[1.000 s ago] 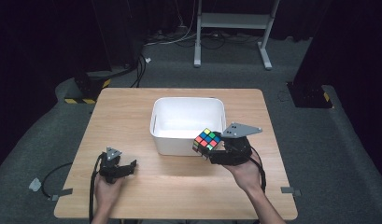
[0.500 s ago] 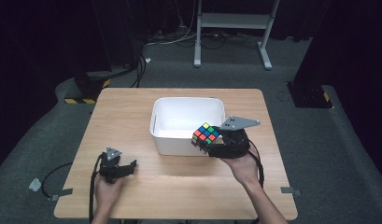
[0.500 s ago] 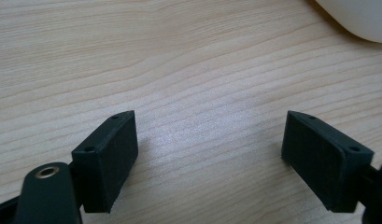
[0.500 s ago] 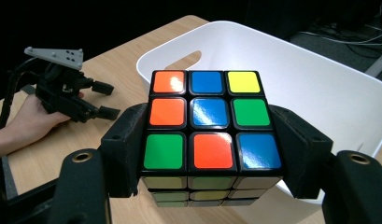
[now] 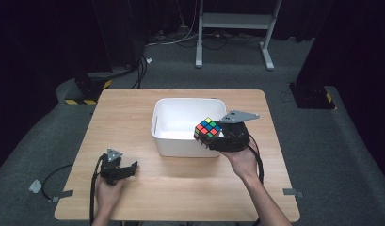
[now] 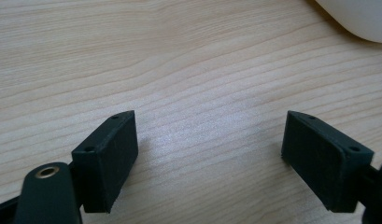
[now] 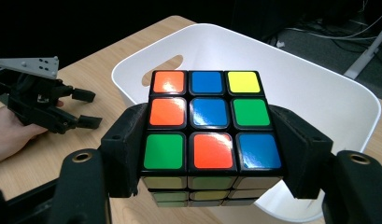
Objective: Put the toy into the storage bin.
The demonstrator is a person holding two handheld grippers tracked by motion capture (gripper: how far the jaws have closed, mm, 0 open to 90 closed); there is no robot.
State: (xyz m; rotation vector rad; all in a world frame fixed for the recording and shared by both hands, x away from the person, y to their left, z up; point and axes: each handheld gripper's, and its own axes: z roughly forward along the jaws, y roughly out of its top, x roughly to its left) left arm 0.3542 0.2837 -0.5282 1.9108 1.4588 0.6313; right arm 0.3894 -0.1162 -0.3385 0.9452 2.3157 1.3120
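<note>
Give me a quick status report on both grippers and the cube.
Right gripper shut on Rubik's cube, held over near rim of white bin. Left gripper open, nothing between its jaws, low over table. Bin looks empty; nothing in the way.

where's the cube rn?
The cube is clamped in the right gripper, held over the near right rim of the white bin in the high view; the right gripper view shows the bin's inside just beyond it.

The white tub [image 6: 361, 18] is cut off at the top right corner of the left gripper view. In the right gripper view the cube [image 7: 209, 119] hides the tub's near rim, and the cube's 2 clamped sides are covered by pads.
</note>
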